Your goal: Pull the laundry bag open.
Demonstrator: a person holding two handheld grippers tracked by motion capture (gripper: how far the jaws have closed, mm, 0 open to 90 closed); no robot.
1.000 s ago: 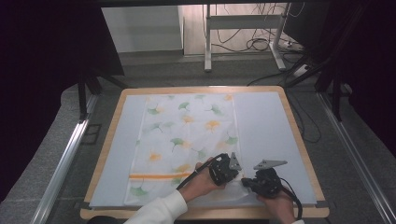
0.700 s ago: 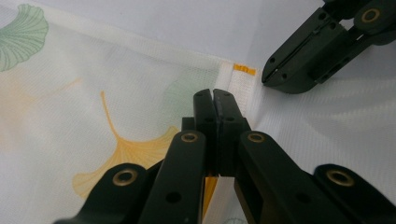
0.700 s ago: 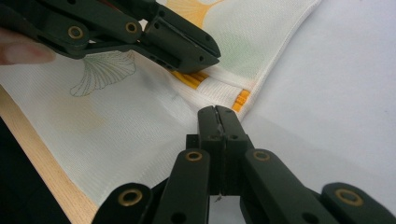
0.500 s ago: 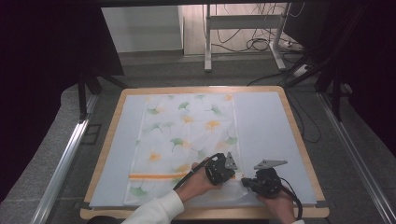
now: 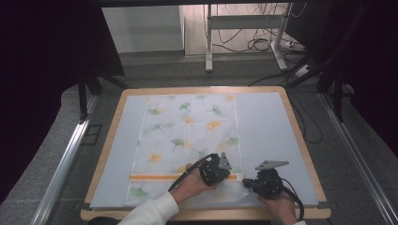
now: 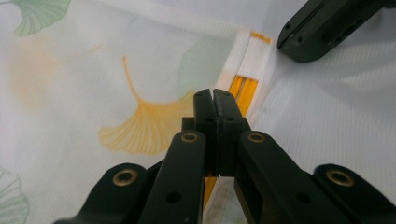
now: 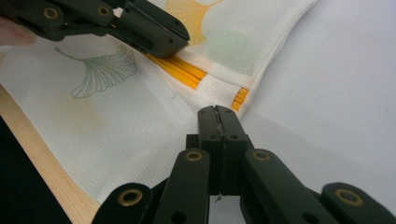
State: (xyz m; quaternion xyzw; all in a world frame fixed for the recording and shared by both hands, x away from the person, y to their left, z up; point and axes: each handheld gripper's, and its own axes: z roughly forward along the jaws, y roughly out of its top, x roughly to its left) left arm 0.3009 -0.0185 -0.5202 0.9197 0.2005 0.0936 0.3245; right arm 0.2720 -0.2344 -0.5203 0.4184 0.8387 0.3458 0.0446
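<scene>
I hold the ginkgo-print cloth [image 5: 187, 140], spread flat on the table [image 5: 291, 117], at its near right corner: my left gripper [image 6: 215, 100] and right gripper [image 7: 216, 116] are both clamped on its fabric, probably to fold it.

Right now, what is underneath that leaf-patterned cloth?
The cloth lies flat on a pale blue mat, which rests on the wooden table. The mat shows on both sides; whatever lies directly beneath the cloth's middle is covered.
</scene>
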